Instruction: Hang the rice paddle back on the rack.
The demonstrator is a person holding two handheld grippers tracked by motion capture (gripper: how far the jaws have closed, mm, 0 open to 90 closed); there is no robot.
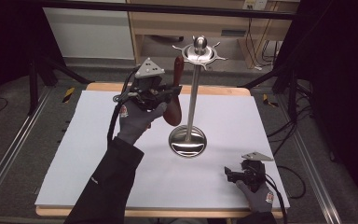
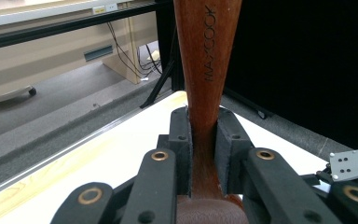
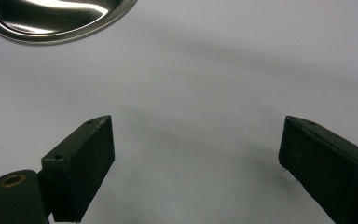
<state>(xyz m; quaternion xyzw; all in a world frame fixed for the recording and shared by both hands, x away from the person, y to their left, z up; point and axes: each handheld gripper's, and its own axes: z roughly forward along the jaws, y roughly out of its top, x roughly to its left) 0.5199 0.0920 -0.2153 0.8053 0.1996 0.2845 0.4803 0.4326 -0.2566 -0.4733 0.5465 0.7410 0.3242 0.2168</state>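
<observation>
A reddish-brown wooden utensil (image 1: 175, 98) marked MAYCOOK is held upright, handle up, beside a steel hanging stand (image 1: 194, 88). My left gripper (image 1: 168, 93) is shut on the utensil's neck (image 2: 204, 135), just above its wide bowl. The handle top reaches near the stand's pronged top disc (image 1: 199, 52). The stand's round base (image 1: 187, 141) rests mid-table. My right gripper (image 1: 229, 173) sits low near the table's front right with its jaws wide apart over bare white surface (image 3: 191, 140), and the stand's base rim (image 3: 56, 18) lies ahead of it.
A white sheet (image 1: 98, 154) covers the wooden table. Black tripod legs (image 1: 42, 74) stand at the far left and right of the table. A light wooden cabinet (image 1: 233, 23) with cables stands behind. Metal floor rails (image 1: 9, 154) run along both sides.
</observation>
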